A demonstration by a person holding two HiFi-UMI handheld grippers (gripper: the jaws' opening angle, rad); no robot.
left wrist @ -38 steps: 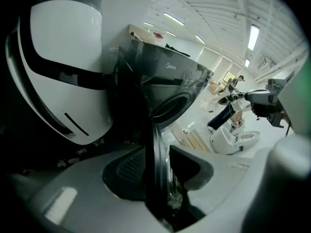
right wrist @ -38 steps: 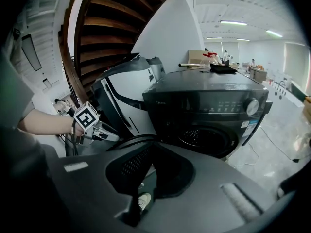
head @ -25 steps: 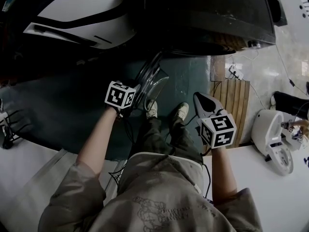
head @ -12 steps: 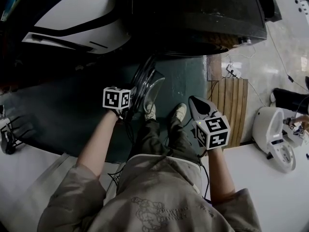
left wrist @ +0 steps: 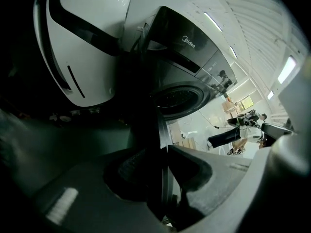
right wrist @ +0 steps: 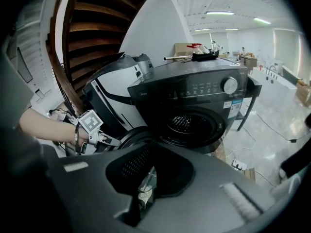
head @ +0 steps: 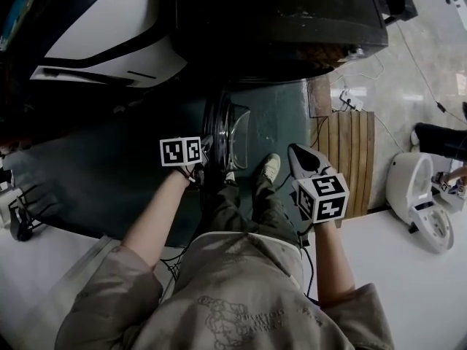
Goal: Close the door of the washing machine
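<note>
A dark front-loading washing machine (head: 292,28) stands at the top of the head view, its round drum opening (right wrist: 187,123) uncovered. Its round glass door (head: 232,133) stands swung out, edge-on toward me. My left gripper (head: 206,155) is at the door's outer rim. In the left gripper view the jaws of that gripper (left wrist: 163,164) are shut on the thin dark door edge, which runs up between them toward the machine (left wrist: 184,47). My right gripper (head: 294,152) hangs shut and empty to the right of the door, over the floor. The right gripper view shows the left gripper (right wrist: 104,139) on the door (right wrist: 129,137).
A white and black machine (head: 102,35) stands left of the washer. A dark green mat (head: 109,173) covers the floor under me. A wooden pallet (head: 350,159), a cable with a power strip (head: 350,100) and a white appliance (head: 419,195) lie to the right.
The door has swung from a slanted stand to nearly edge-on, and the left gripper moved right with it. The right gripper has barely shifted.
</note>
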